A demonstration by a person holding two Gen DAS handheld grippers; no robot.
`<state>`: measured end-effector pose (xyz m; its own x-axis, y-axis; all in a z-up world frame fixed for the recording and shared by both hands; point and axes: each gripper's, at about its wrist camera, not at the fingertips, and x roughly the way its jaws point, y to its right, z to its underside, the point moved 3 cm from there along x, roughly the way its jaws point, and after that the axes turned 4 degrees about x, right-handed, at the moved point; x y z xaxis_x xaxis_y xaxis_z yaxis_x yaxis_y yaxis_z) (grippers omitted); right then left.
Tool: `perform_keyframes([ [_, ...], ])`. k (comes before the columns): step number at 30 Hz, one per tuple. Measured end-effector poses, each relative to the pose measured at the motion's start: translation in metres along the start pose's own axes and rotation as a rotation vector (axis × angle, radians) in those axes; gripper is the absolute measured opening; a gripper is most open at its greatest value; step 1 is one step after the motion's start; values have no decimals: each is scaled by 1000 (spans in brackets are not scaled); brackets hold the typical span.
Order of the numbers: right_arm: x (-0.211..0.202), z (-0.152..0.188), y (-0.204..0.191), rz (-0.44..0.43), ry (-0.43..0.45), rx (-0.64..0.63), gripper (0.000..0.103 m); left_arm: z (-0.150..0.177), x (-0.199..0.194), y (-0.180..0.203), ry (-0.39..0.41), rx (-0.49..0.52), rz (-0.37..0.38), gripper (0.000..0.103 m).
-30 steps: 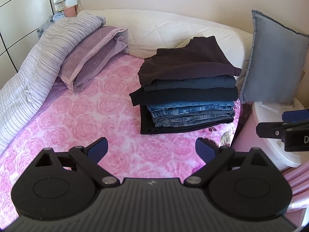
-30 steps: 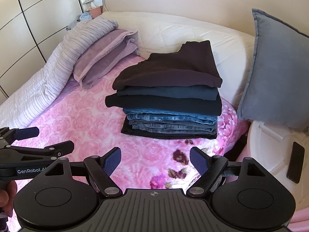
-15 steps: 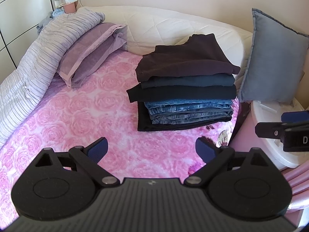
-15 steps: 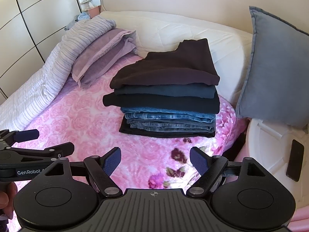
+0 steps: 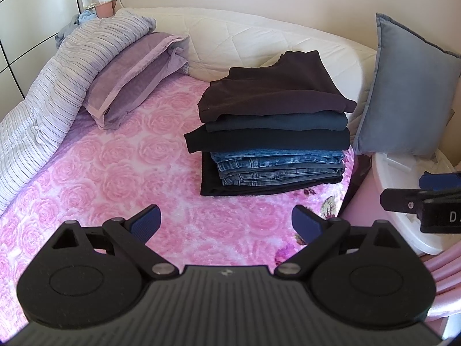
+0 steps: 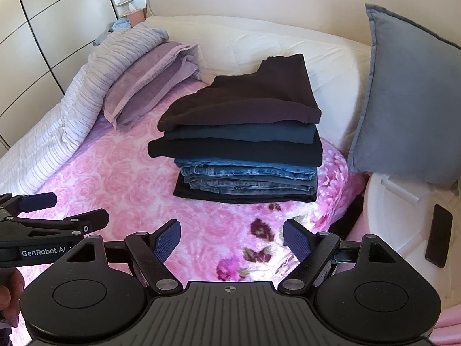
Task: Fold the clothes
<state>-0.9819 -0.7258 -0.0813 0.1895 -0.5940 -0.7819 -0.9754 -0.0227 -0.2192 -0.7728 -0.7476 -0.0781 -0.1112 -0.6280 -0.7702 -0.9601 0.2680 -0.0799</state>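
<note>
1. The left gripper (image 5: 226, 222) is hovering over the pink rose-patterned bedspread (image 5: 121, 173) with its jaws spread wide and nothing between them; the right gripper (image 6: 232, 240) is hanging just beside it, likewise wide apart and empty.

2. The stack of folded clothes (image 5: 273, 138) is sitting near the far right corner of the bed, ahead of both grippers and well apart from them. A dark maroon garment (image 6: 245, 103) is lying on top, darker pieces under it, folded jeans (image 6: 247, 177) below those, and a black piece at the bottom.

3. No loose garment is showing in either view, so the folding is probably nearing its end, though anything lying below the gripper bodies is hidden.

4. The stack looks tall and its layers are not lining up: the upper dark pieces are overhanging the jeans on the left. A nudge from a finger, or a fresh piece dropped off-centre, could be tipping it.

5. The stack is resting close to the bed's right edge, beside the grey-blue cushion (image 6: 403, 98) and the white tub (image 6: 403, 225) with a dark phone (image 6: 439, 239) on it. A push to the right could be sending clothes off the bedspread or knocking the phone.

6. The soft bedspread is likely giving under pressure, making any leaning worse.
</note>
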Motion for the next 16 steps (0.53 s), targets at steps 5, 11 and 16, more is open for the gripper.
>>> perform_keyframes([
  [5,0,-1,6,-2,-3,-1,81,-1,2,4,-6,-11,-5,96],
  [11,1,-2,12,-12,-11,-13,81,-2,3,11,-8,-22,-18,96],
  [16,2,-2,19,-25,-18,-37,81,-2,4,18,-9,-47,-42,96],
])
